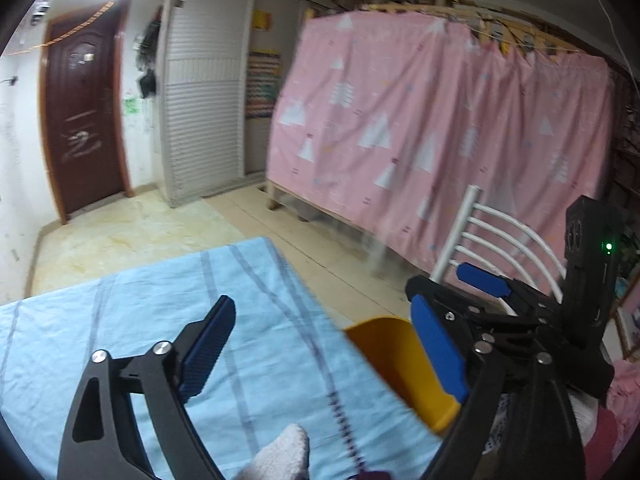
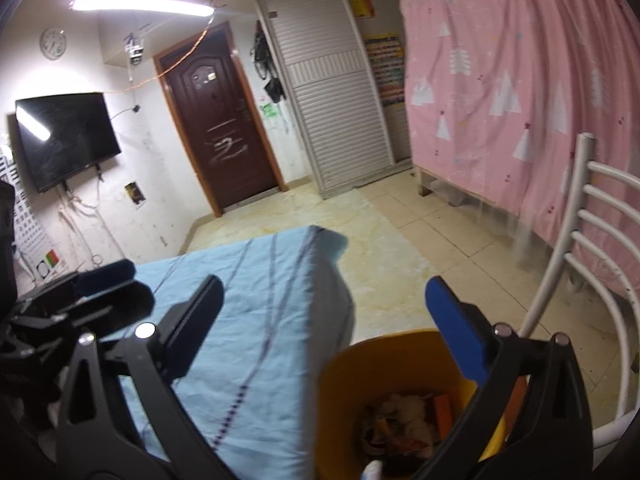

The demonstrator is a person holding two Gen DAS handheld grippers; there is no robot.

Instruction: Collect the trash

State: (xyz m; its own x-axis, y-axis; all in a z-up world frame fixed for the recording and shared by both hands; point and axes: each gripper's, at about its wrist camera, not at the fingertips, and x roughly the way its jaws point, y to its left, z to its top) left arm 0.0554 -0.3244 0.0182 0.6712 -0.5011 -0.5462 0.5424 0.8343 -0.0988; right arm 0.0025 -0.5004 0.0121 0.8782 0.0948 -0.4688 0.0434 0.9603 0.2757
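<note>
Only the right wrist view looks into the yellow bin (image 2: 340,392) at its trash (image 2: 404,420); both tongs gape, empty.

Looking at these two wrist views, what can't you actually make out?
- Contents of the yellow bin: right wrist view, blurred scraps, partly behind the right gripper.
- Bin's inside: left wrist view, hidden by the left gripper.
- White object: left wrist view, cut off by the bottom edge.
- Under the pink curtain: hidden.
</note>
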